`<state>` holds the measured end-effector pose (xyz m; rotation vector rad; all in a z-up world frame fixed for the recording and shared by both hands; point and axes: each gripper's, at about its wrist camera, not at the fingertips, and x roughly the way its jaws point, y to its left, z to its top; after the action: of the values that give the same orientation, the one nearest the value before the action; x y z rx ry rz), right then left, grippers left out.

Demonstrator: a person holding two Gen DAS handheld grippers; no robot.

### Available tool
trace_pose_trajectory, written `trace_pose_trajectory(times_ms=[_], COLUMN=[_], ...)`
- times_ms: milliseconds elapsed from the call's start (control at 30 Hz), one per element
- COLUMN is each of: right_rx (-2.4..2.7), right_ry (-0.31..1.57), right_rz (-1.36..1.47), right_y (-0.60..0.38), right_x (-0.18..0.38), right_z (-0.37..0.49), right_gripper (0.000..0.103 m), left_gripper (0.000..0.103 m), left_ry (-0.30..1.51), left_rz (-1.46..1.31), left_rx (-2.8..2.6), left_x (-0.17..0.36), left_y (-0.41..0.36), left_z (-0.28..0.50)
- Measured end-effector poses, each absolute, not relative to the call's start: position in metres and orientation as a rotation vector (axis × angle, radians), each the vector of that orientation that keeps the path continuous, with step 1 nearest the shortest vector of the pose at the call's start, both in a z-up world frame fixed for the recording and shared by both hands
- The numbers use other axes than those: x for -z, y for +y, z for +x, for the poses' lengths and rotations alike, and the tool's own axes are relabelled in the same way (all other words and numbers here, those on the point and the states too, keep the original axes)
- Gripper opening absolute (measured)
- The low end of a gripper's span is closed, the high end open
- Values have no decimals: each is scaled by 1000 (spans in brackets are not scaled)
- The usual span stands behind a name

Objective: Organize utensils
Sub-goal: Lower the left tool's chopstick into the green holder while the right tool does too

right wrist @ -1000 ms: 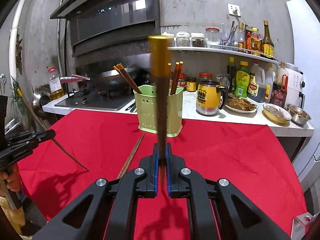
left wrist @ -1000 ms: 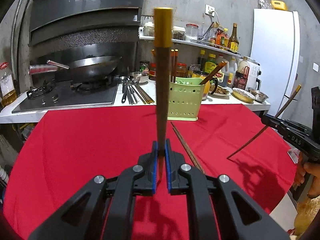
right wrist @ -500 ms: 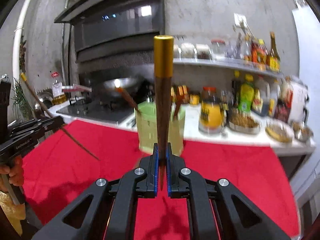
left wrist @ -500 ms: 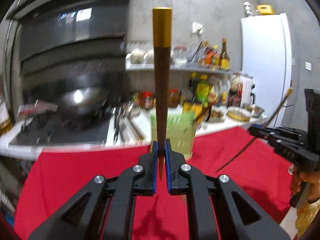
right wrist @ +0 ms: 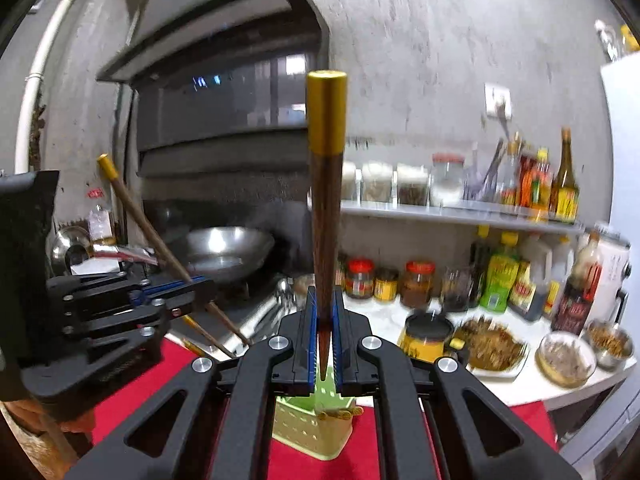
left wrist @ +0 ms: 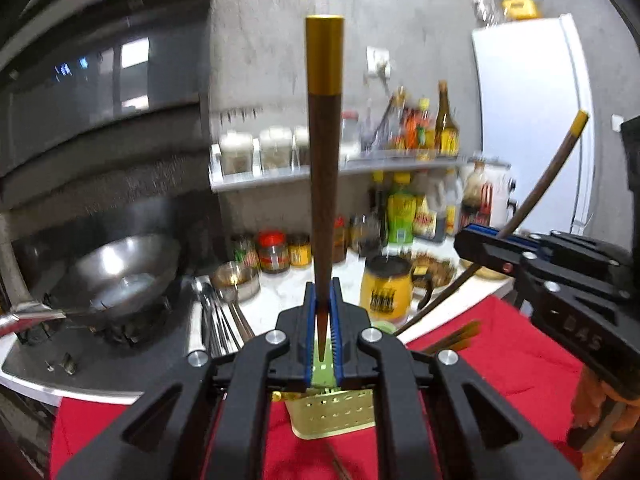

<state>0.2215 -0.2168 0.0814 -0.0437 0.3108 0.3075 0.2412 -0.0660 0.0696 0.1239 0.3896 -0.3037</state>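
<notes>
Wooden chopsticks [left wrist: 323, 200] [right wrist: 326, 216] above green holder [left wrist: 340, 412]

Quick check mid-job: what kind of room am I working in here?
A home kitchen, by the look of it. A wok sits on a gas stove under a range hood, a wall shelf carries jars and sauce bottles, and a white fridge stands at the right.

Both grippers are matte black plastic: the left gripper [left wrist: 323, 312] and right gripper [right wrist: 325, 312] have blue-lined fingers [left wrist: 308, 320], silver screws, and triangular cut-outs in the arms.
</notes>
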Motion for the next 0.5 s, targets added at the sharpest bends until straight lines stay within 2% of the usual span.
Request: trace_pose_trajectory(times_ms=[167,367,433,467,500], right_rx=[-295,-294,-287,-283,-271], right_ry=[403,475,469,449,422], right_rz=[-64,-50,-31,-24,-27], right_y=[-214,-214,-219,-223,-226], right_x=[-50,-35,-41,-46,-54], right_z=[251,275,271,264,255], right_gripper=[7,9,25,38,42], left_gripper=[6,6,7,12,15], left_ry=[471,500,486,469,452], left_rz=[119,91,80,72,67], left_rx=[297,282,278,272,268], left_x=[-40,-34,-43,-51,-58], left_y=[-68,-62,-59,-56,-53], left_z=[277,296,292,286,282])
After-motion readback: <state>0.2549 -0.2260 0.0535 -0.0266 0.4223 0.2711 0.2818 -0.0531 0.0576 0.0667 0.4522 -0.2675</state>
